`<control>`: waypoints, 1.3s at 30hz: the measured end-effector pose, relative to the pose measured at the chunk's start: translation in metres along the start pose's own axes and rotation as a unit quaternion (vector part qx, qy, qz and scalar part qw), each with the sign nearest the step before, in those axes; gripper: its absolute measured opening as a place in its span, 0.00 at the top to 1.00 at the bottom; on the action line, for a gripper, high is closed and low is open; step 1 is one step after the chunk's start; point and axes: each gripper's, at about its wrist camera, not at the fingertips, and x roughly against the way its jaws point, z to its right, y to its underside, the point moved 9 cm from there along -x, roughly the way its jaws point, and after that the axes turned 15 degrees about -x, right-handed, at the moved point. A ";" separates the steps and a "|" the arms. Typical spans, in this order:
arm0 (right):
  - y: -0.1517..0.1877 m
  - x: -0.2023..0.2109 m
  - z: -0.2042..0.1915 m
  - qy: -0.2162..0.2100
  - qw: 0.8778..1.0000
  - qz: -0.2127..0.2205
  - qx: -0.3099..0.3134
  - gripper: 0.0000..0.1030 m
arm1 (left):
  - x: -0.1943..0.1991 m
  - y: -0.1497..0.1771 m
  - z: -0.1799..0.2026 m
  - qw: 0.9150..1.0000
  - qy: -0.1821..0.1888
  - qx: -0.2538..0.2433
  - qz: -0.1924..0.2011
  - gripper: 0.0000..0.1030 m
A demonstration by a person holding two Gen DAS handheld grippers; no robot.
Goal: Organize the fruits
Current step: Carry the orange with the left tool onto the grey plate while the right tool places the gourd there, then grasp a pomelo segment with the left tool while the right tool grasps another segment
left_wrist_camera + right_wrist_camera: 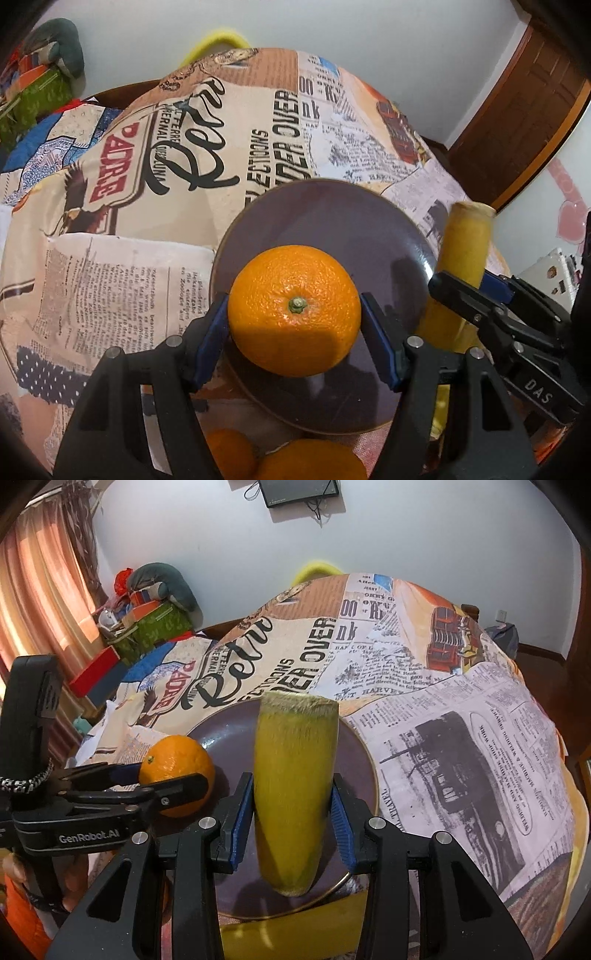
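Note:
My left gripper (294, 334) is shut on an orange (294, 310) and holds it over the near part of a dark purple plate (332, 225). My right gripper (292, 825) is shut on a yellow-green fruit with a cut top (293, 794), held upright over the same plate (229, 738). In the left wrist view that fruit (463, 251) and the right gripper (465, 295) stand at the plate's right rim. In the right wrist view the orange (177, 771) and the left gripper (162, 781) are at the plate's left side.
Two more oranges (310, 461) lie at the bottom edge of the left wrist view, near the plate. The table is draped in a newspaper-print cloth (443, 720). Boxes and a grey cushion (159, 587) are piled at the far left. A wooden door (517, 110) is at the right.

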 end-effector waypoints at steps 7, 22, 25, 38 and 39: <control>-0.001 0.003 0.003 -0.002 1.000 0.003 -0.003 0.63 | 0.000 -0.003 0.004 1.000 -0.017 -0.017 -0.002 0.34; -0.002 0.051 0.003 0.001 0.999 0.041 0.000 0.47 | 0.075 -0.019 0.005 0.994 -0.077 -0.034 0.077 0.13; -0.001 0.065 0.000 0.003 0.999 0.054 0.005 0.43 | 0.093 -0.013 0.006 0.993 -0.077 -0.030 0.089 0.13; 0.033 0.109 0.004 0.023 0.997 0.069 0.019 0.35 | 0.132 0.057 0.012 0.993 -0.098 -0.031 0.061 0.13; 0.035 0.111 0.005 0.025 0.997 0.068 0.020 0.35 | 0.132 0.064 0.012 0.993 -0.103 -0.032 0.055 0.13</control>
